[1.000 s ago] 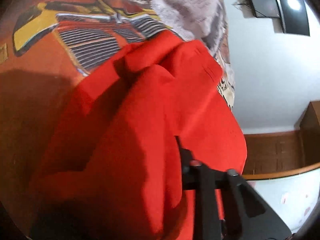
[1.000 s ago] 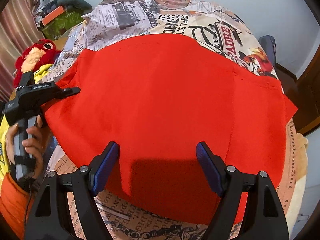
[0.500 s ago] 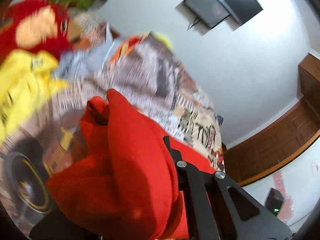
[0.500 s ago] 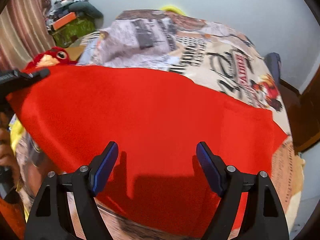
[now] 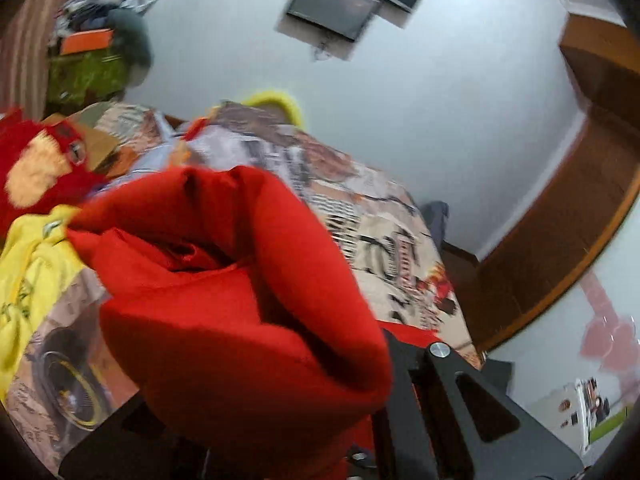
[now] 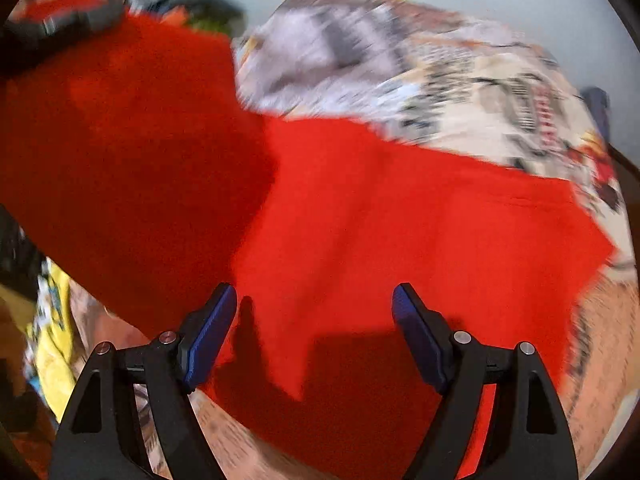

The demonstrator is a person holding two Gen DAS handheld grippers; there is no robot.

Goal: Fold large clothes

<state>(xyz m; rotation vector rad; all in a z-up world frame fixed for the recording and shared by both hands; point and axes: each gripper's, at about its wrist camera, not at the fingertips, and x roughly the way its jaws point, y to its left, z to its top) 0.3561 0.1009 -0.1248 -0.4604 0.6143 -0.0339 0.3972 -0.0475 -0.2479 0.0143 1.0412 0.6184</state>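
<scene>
Red garment [image 6: 360,208]: spread on the printed bedspread [image 6: 460,80], one side lifted. Left gripper [image 6: 60,28]: raised, fingers pinched on bunched cloth. Right gripper [image 6: 314,332]: fingers spread, empty, over the near hem. Yellow cloth [image 5: 28,264], red plush [image 5: 36,168] alongside.

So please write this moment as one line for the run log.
left gripper: shut on red garment, edge lifted | right gripper: open, above garment | bed: garment partly flat

red garment [image 6: 360,208], newsprint-patterned bedcover [image 6: 460,80], blue tool pads [image 6: 208,332]
</scene>
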